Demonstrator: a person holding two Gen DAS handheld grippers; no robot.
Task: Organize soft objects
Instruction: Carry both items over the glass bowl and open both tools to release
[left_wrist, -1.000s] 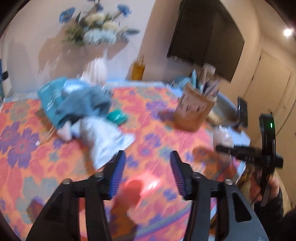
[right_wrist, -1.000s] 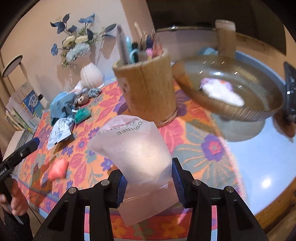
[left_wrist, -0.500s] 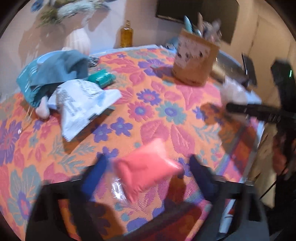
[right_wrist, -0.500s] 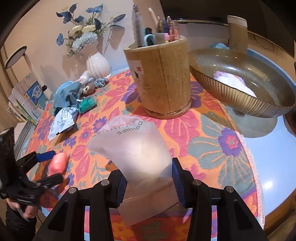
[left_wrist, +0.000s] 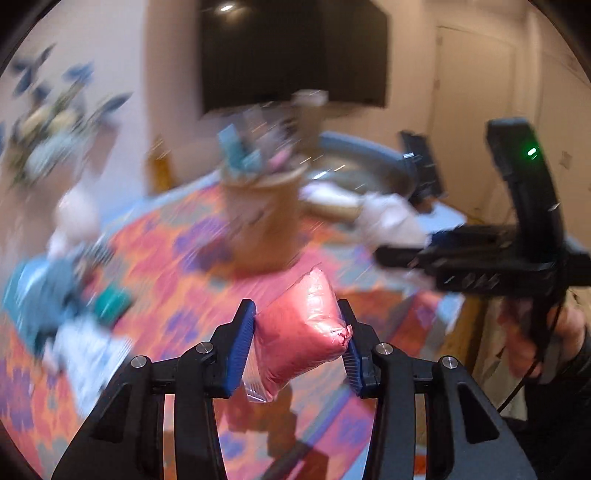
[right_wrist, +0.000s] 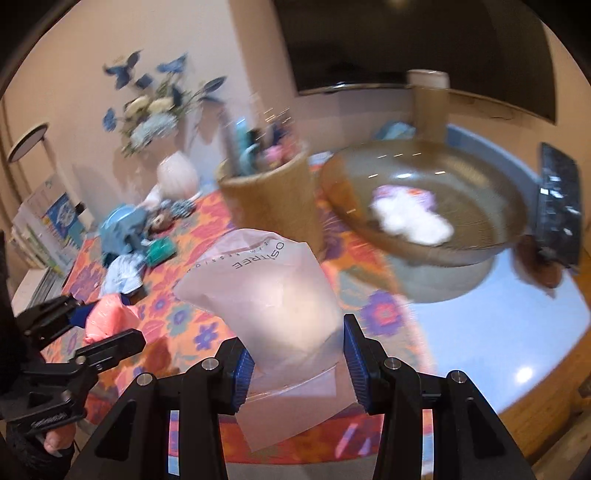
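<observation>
Currently the left gripper (left_wrist: 300, 334) is clamping a pink pouch (left_wrist: 301, 332) between its blue pads (left_wrist: 241, 341), with the pouch lifted off the floral tablecloth (left_wrist: 177, 266) and its clear sealed edge hanging below the jaws. The right gripper (right_wrist: 298, 363) is pinching a frosted white bag (right_wrist: 273, 288) near its lower end; the bag is standing up and forward of the fingers, with a loose flap drooping beneath them.

Judgement on the step: both soft items are being carried toward the brown bowl (right_wrist: 476, 184), which is sitting ahead and right of the right gripper and already has a white-and-purple soft item (right_wrist: 410, 216) in it. Both views are motion-blurred, so slowing down seems wise. The pink pouch is bulging past the pads, so a steady, moderate squeeze should be keeping it from slipping out. The woven cup (right_wrist: 273, 195) is standing directly ahead of the right gripper, left of the bowl; carrying the bag around it is advisable.

Writing: the frosted bag is showing "OSTREE", upside down; the smaller line beneath it is too blurred to read.
</observation>
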